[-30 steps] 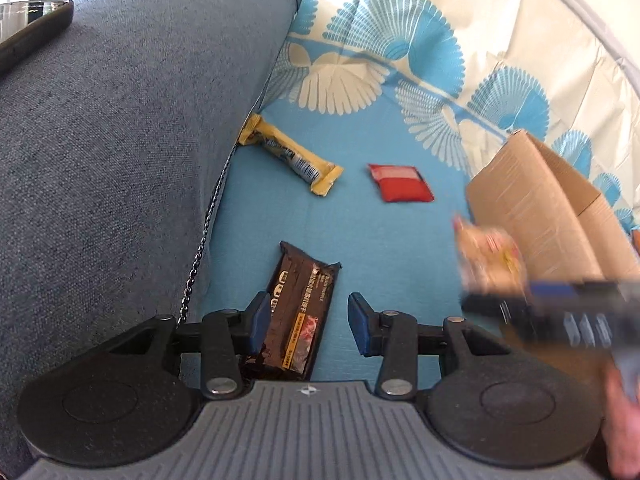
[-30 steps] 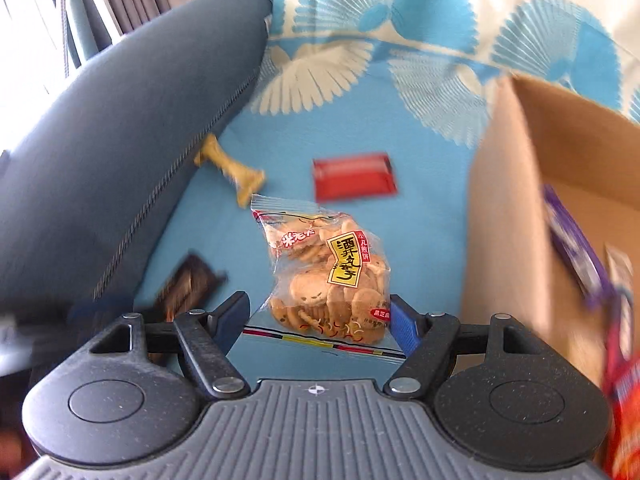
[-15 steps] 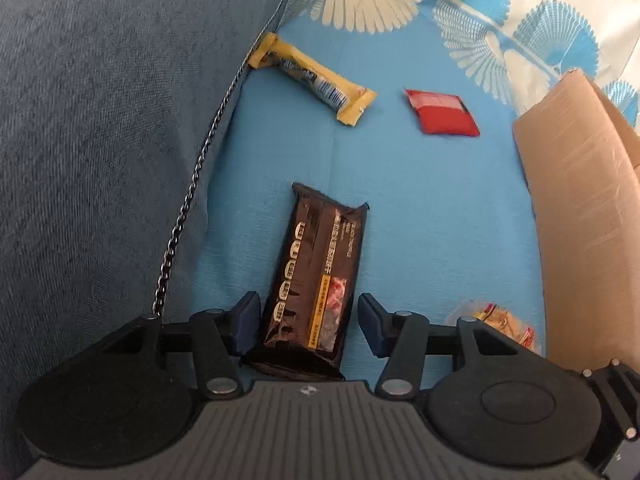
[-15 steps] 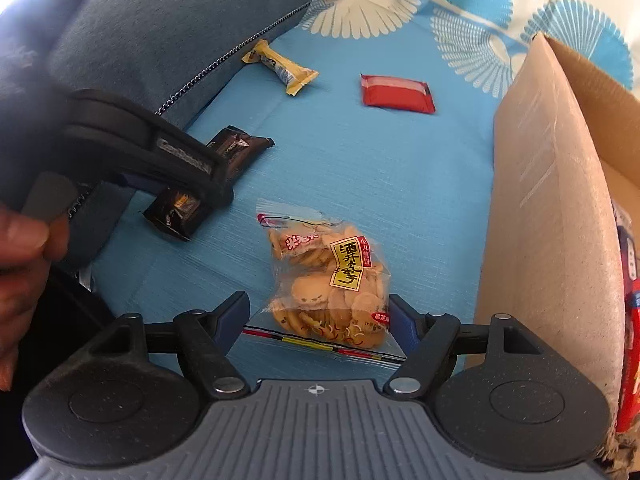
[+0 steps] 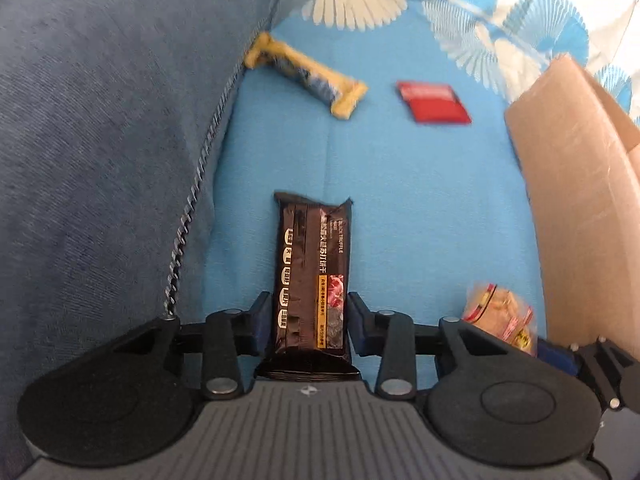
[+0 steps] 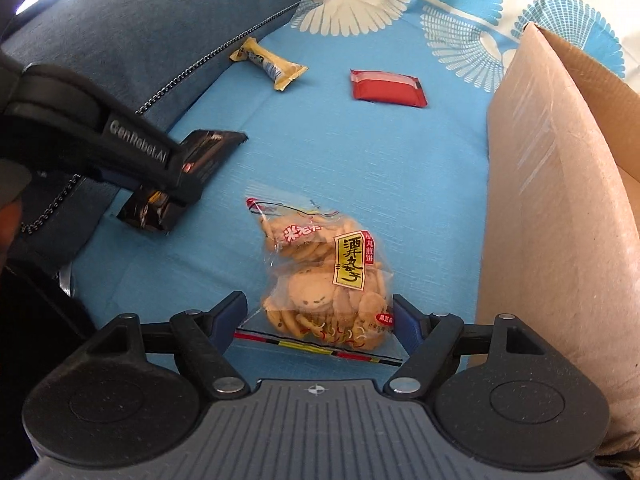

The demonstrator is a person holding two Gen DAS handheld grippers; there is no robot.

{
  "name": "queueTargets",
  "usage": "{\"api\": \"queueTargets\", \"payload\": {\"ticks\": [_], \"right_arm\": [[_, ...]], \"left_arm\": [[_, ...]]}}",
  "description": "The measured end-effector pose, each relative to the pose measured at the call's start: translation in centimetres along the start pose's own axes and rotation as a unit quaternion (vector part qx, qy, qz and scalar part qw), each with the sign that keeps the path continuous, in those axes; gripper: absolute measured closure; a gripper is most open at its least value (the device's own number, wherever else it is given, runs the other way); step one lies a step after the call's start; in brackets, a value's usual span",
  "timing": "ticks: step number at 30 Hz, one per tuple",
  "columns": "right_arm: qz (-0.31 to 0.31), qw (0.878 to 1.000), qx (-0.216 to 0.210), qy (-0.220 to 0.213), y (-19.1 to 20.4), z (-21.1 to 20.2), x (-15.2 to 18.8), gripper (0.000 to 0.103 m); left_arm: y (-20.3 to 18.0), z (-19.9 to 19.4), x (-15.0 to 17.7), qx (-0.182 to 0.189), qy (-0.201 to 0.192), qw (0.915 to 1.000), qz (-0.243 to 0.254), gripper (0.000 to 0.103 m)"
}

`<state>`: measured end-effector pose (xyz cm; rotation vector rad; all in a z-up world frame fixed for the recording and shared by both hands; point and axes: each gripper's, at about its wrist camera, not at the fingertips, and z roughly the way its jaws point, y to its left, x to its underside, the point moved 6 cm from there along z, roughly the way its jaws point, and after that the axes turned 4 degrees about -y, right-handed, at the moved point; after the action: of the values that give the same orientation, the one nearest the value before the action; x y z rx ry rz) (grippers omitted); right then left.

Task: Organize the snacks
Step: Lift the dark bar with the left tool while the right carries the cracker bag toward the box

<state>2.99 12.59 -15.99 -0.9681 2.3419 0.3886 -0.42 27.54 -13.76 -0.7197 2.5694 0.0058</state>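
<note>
- Cardboard box [image 6: 560, 208]: stands open on the blue patterned cover [image 6: 360, 152], along the right side of the scene. Judged stiff-walled and light; the likely receptacle for the snacks.
- Bag of rice crackers [image 6: 320, 276]: lies flat on the cover just beside the box wall. The right claw [image 6: 320, 320] is spread around its lower end, its pads at the bag's edges with no clear pinch visible. Judged light, crinkly, slippery film with brittle contents; take hold across the filled body, gently, not by the flat seal.
- Dark biscuit bar [image 5: 312, 276]: lies lengthwise near the grey cushion [image 5: 100, 140]. The left claw [image 5: 308, 324] has just been closing, and its pads now pinch the near end of the bar. Judged light, fairly rigid, glossy wrapper; a grip across the narrow width suits it.
- Yellow bar [image 6: 272, 65]: farther off, beside the cushion seam. Untouched.
- Red packet [image 6: 386, 87]: flat, well apart from both claws. Thin; judged awkward to pick up from soft fabric.
</note>
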Motion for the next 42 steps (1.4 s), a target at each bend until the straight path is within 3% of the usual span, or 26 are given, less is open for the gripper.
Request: {"api": "queueTargets", "payload": {"ticks": [10,19,20,21,30,42], "right_arm": [[0.000,1.000,0.001,0.001,-0.1,0.5,-0.3,0.025],[-0.024,0.999,-0.003,-0.022,0.6,-0.3,-0.4,0.034],[-0.028,0.999,-0.001,-0.027,0.7,-0.7,-0.5,0.036],[-0.030,0.999,-0.001,-0.030,0.7,-1.0,-0.7,0.046],[-0.031,0.996,0.007,-0.083,0.8,-4.4,-2.7,0.046],[-0.023,0.986,0.021,-0.166,-1.1,-10.7,-4.2,0.047]], "left_arm": [[-0.7,0.3,0.2,-0.019,0.002,0.9994,0.027,0.057],[-0.5,-0.3,0.4,-0.008,-0.013,0.9995,0.026,0.060],[-0.5,-0.5,0.4,-0.007,-0.018,0.9995,0.025,0.061],[-0.5,-0.7,0.5,-0.006,-0.024,0.9994,0.026,0.061],[-0.9,-3.3,0.8,0.017,-0.079,0.9962,0.034,0.061],[-2.4,-6.9,1.8,0.050,-0.158,0.9844,0.058,0.061]]}}
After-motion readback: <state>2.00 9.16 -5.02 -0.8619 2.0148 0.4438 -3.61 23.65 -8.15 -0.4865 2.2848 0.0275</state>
